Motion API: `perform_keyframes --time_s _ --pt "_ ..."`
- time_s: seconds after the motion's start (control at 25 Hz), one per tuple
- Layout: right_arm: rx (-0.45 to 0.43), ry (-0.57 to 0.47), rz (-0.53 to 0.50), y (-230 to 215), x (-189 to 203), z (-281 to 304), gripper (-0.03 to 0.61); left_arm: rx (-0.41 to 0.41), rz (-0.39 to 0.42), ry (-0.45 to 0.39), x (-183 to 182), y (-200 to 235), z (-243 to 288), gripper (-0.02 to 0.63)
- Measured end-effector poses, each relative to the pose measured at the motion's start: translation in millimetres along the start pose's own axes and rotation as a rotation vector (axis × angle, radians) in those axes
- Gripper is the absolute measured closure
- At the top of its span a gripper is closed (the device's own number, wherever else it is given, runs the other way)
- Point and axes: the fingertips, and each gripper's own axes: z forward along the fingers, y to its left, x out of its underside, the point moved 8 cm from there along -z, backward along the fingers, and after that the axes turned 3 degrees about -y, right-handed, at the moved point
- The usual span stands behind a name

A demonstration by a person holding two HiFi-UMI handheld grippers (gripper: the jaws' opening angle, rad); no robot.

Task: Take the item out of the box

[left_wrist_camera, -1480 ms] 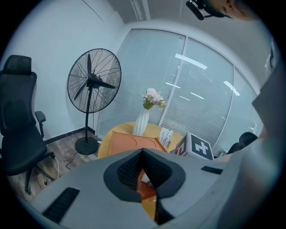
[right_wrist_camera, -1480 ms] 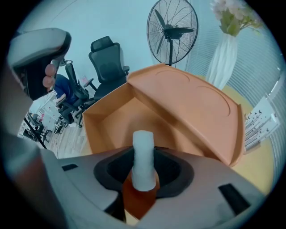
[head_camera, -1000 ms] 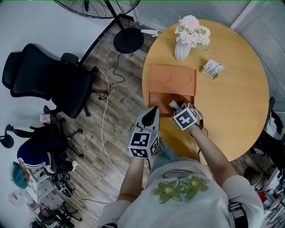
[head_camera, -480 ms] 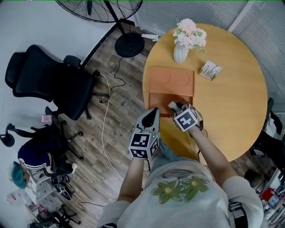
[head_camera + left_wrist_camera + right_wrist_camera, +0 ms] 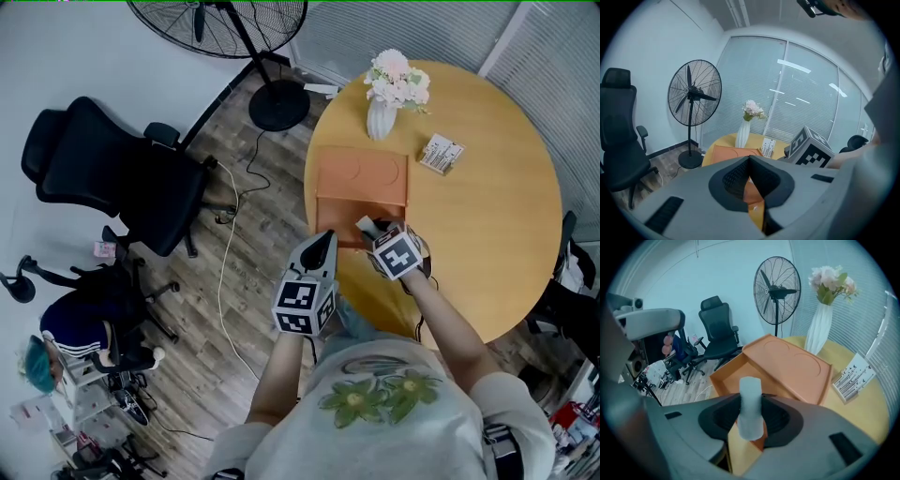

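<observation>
The item (image 5: 365, 224), a pale block, sits between the fingers of your right gripper (image 5: 373, 231) in the head view, over the near end of the orange box (image 5: 361, 178) on the desk (image 5: 487, 216). From here you cannot tell whether it has cleared the rim. Your left gripper (image 5: 320, 242) hangs just beside the box's near corner.

In the left gripper view, the fingers (image 5: 734, 177) meet at their tips with nothing between them. The box shows beyond them.

In the right gripper view, the fingers (image 5: 778, 416) are clamped on the item (image 5: 750, 399), held fairly wide apart by its width. It stands upright between them and sticks out past their tips. The open box (image 5: 723, 376) lies beyond and below the fingertips, and nothing else shows inside it.

By my reading, the grasp is done and the item looks raised at the box's near edge. What is left for you is to carry it clear of the box and set it on the desk.
</observation>
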Motion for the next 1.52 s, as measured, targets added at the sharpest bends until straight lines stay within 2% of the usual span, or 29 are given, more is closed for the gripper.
perform_keyframes --time_s 0.64,1.28,1.52 --pt "-0.033 -0.166 0.015 18.9 -12.9 -43.6 0.433 0.001 0.026 -0.019 -1.0 -13.8 -19.6 0.606" --pt "-0.05 -0.415 0.013 45.9 -22.7 -109.6 0.433 0.004 0.056 -0.053 -1.3 -36.0 -45.3 0.606" --pt "-0.079 -0.564 0.0 55.8 -24.9 -135.2 0.433 0.004 0.064 -0.07 -1.1 -44.0 -54.8 0.606"
